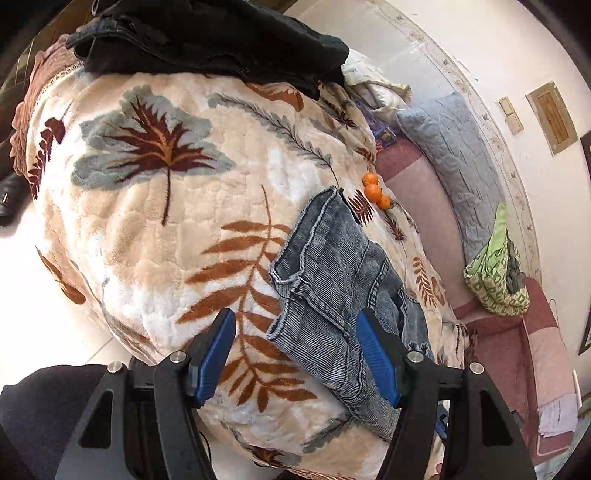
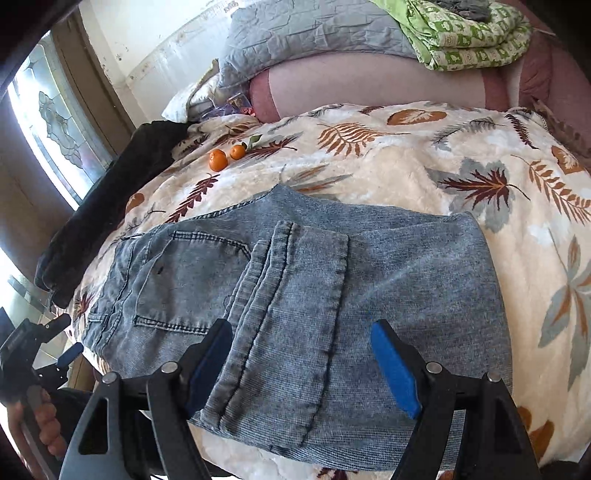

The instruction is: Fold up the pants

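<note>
Faded blue denim pants (image 2: 295, 280) lie folded on a cream blanket with a leaf print (image 2: 406, 166); a leg end is laid over the seat and back pocket. My right gripper (image 2: 303, 332) is open just above the pants' near edge and holds nothing. In the left wrist view the pants (image 1: 332, 280) lie at the right of the blanket (image 1: 166, 221). My left gripper (image 1: 295, 325) is open above the pants' hem edge, empty. The left gripper also shows at the right wrist view's left edge (image 2: 55, 339).
Small oranges (image 2: 225, 157) lie on the blanket beyond the pants. A dark garment (image 1: 207, 40) lies at the blanket's far edge. A grey quilted pillow (image 2: 303, 33) and a green patterned cloth (image 2: 465, 33) rest on a pink sofa (image 2: 369, 85).
</note>
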The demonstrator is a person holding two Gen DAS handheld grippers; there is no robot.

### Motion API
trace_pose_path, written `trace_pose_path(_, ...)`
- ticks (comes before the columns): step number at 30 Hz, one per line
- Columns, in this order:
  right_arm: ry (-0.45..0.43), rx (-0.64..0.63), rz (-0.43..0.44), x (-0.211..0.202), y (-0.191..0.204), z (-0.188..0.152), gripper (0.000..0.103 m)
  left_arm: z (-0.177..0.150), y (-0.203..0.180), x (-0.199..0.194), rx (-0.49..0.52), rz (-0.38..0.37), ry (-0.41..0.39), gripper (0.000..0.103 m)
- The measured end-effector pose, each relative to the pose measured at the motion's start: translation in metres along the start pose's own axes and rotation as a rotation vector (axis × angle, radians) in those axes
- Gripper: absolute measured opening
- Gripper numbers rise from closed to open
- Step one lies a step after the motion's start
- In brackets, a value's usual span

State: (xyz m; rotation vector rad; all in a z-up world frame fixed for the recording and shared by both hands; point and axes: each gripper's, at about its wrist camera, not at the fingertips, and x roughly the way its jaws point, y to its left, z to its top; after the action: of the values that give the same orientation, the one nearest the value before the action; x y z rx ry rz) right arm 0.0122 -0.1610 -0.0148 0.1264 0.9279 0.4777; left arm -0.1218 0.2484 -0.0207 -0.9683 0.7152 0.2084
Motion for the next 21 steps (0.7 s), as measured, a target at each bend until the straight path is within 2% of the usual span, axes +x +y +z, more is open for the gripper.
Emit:
trace_pose_path(5, 0.003, 0.029, 0.061, 0.001, -0.013, -0.008, 0.08, -0.003, -0.009, 0.025, -0.06, -0.028, 0.072, 0.068)
trace_pose_path(9, 0.007, 0.049, 0.11, -0.001, -0.02, -0.01, 0.08, -0.005, -0.013, 0.046, -0.08, 0.005, 0.096, 0.068)
trace_pose_path(16, -0.015, 0.074, 0.15, -0.01, -0.025, -0.009, 0.08, -0.002, -0.014, 0.054, -0.072, 0.018, 0.063, 0.067)
trace_pose_path(18, -0.008, 0.079, 0.16, -0.011, -0.024, -0.009, 0.08, -0.001, -0.012, 0.051, -0.065, 0.047, 0.05, 0.043)
trace_pose_path(19, 0.008, 0.088, 0.178, -0.01, -0.024, -0.009, 0.08, 0.0, -0.012, 0.051, -0.045, 0.055, 0.05, 0.02)
trace_pose_path(21, 0.057, 0.13, 0.231, -0.007, -0.025, -0.005, 0.08, 0.0, -0.013, 0.051, -0.015, 0.05, 0.051, 0.018)
